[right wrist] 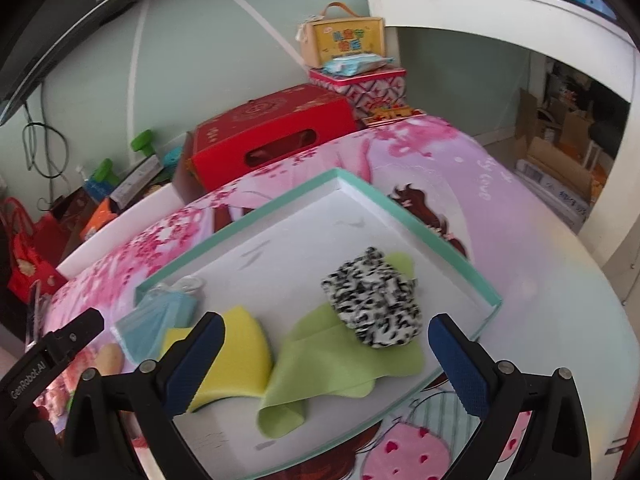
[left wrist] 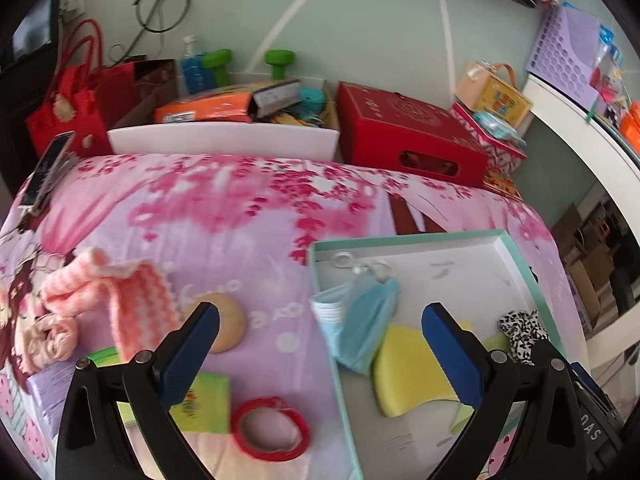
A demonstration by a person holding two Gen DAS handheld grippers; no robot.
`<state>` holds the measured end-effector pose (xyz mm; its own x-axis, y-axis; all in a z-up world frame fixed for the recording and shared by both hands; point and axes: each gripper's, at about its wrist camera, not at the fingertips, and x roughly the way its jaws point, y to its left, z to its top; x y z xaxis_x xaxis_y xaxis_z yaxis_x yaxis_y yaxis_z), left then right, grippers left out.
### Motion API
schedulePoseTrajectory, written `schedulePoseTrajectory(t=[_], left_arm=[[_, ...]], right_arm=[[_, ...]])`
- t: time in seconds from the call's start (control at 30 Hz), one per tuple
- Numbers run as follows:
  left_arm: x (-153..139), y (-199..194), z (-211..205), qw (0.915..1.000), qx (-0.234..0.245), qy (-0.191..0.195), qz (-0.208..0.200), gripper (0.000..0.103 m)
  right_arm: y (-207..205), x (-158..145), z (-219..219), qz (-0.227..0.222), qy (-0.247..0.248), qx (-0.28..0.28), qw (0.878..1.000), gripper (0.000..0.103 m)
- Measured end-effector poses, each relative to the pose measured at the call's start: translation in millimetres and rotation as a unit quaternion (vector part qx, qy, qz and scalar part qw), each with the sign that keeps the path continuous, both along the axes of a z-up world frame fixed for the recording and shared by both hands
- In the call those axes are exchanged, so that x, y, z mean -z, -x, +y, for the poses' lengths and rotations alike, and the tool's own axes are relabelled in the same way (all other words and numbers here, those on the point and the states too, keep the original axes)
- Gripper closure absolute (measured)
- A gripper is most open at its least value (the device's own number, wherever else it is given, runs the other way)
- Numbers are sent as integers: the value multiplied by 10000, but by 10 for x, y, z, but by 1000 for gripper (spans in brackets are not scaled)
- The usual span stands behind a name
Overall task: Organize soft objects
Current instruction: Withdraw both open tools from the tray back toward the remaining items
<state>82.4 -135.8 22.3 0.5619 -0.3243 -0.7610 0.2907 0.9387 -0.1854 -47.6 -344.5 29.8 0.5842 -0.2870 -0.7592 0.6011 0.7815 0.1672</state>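
Observation:
A white tray with a teal rim (left wrist: pixel 404 237) (right wrist: pixel 280 200) lies on the pink floral bedsheet. In it are a blue face mask (left wrist: pixel 360 320) (right wrist: pixel 156 320), a yellow sponge (left wrist: pixel 404 372) (right wrist: pixel 240 352), a green cloth (right wrist: pixel 332 364) and a black-and-white patterned fabric piece (left wrist: pixel 522 332) (right wrist: pixel 374 304). A pink knitted cloth (left wrist: pixel 120 296) lies on the sheet to the left. My left gripper (left wrist: pixel 320 316) hangs open above the tray's left edge, holding nothing. My right gripper (right wrist: pixel 326 322) stands open over the green cloth, also holding nothing.
On the sheet left of the tray lie a red tape ring (left wrist: pixel 272 428), a round tan object (left wrist: pixel 230 328) and a green packet (left wrist: pixel 204 400). Behind the bed stand a red box (left wrist: pixel 404 132) (right wrist: pixel 272 128), a white bin (left wrist: pixel 224 140) and a red bag (left wrist: pixel 72 108). A white desk (right wrist: pixel 500 16) curves at the right.

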Motion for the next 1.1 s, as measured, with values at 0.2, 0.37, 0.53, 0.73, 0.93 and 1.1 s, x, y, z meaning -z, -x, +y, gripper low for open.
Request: schedulePoseTrajectory(t=[0.2,0.37,0.53,0.73,0.93,1.1], left_arm=[[-93,80,260,9997,-210,58,-89,2],[-99,135,454,9985,-531,-86,47,2],[-126,201,583,9967,-731,-350,-23,2],[-182,303,731,9911,-1109,-706,-191,2],[-193,371,980,9890,-1309,-674,-122,2],[-204,432,1188,9872,-1432,-692,-101,2]], right_arm=[[-49,-109,212,-89,262,-307,9991,0],[-39,-242,391,-433,357,-481,9973,0],[-102,-269,566,-464,456,-703,9954,0],[-160,-266,777,-399,629,-957,9926,0],[-198,-265,1067,-350,690,-1319,9882,0],[-202,-288,1305,-391,778,-1570,9838,0]])
